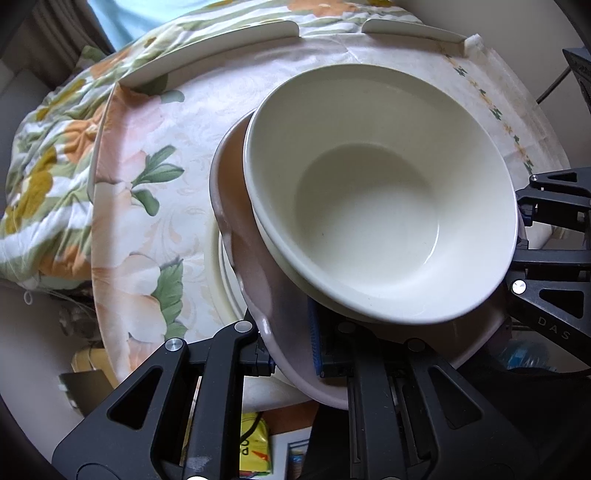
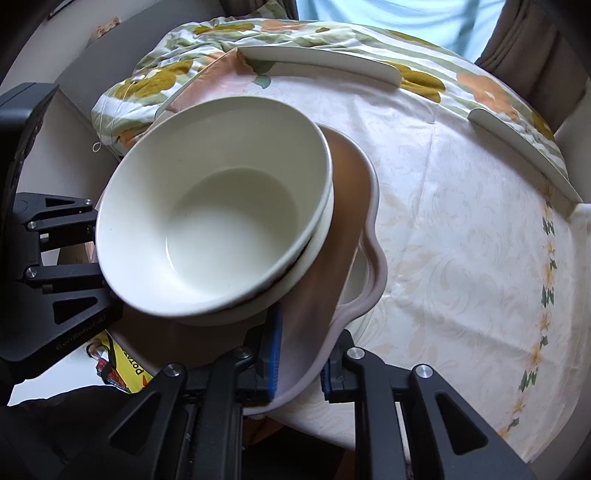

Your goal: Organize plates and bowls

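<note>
A pinkish scalloped plate [image 1: 255, 280] carries two stacked cream bowls [image 1: 376, 192]. My left gripper [image 1: 291, 350] is shut on the plate's near rim. My right gripper [image 2: 301, 363] is shut on the plate's rim [image 2: 354, 295] from the other side; the bowls [image 2: 214, 206] fill the middle of its view. Each gripper shows in the other's view, the right one at the right edge [image 1: 546, 236] and the left one at the left edge [image 2: 55, 258]. The plate is tilted and held just above a white plate [image 1: 225, 273] lying on the table.
The round table [image 2: 461, 229] has a floral cloth. Two cream curved rim pieces [image 1: 207, 48] [image 1: 413, 31] stand along its far edge. A floral quilt [image 1: 40, 155] lies beyond. A yellow packet [image 1: 255, 446] sits below the table's edge.
</note>
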Available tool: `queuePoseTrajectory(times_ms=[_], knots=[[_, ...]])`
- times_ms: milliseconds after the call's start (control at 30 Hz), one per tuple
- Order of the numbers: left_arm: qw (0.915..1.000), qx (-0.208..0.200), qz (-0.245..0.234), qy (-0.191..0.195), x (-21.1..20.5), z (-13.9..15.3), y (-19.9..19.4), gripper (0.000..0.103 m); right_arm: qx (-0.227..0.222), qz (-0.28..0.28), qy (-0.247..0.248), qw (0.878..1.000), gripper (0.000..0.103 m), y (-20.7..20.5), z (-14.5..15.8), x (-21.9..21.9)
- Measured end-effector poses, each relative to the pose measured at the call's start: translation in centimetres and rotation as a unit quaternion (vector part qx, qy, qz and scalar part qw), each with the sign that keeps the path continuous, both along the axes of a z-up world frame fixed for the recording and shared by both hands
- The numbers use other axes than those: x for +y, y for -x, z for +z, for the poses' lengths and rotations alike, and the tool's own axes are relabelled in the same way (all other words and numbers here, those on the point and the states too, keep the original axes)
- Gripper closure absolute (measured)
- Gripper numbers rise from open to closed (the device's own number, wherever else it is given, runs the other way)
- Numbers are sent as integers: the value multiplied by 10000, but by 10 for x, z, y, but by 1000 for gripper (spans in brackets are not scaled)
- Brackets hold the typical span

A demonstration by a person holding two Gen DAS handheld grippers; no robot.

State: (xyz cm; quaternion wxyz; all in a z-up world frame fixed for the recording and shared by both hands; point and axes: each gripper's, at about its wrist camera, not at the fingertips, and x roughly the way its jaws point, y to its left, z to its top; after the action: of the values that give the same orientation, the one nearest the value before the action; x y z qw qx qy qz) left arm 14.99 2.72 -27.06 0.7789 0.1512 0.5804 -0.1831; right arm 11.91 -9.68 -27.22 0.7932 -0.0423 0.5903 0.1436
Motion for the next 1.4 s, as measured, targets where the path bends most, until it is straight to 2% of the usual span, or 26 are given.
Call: queuePoseTrajectory(times_ms=[200,467,600,767,900,933,1000,1033,1067,1400], knots=[[9999,87,-21,-68,-3,-1,-1,92,144,-50,-17,9999,87,-2,-1,0],[9994,334,-67,-52,-2,-1,0,85,287,-149,12,9995,87,-2,-2,1],[9991,431,-26,-32,-3,-1,0,84,317,-191,-61,9993,81,-3,1,-1],[9987,511,-70,-56,-4,3,1,79,352,-260,-92,9990,81,-1,3,-2],[9983,518,-252,-102,-10,9,8,62,425,-343,-146,9984,77,-1,10,-7],[9983,499,-259,-138,-12,10,8,60,428,-346,-140,9984,75,-1,13,-7],[9983,414,-287,-304,-14,14,11,49,447,-365,-151,9982,72,-1,17,-9],[9983,405,-283,-301,-14,16,11,41,466,-379,-166,9981,70,-1,18,-10],[9985,403,-260,-253,-13,18,11,38,490,-390,-186,9979,64,-1,19,-11],[9993,384,12,11,-2,51,27,36,492,-687,-446,9954,62,14,44,-24]])
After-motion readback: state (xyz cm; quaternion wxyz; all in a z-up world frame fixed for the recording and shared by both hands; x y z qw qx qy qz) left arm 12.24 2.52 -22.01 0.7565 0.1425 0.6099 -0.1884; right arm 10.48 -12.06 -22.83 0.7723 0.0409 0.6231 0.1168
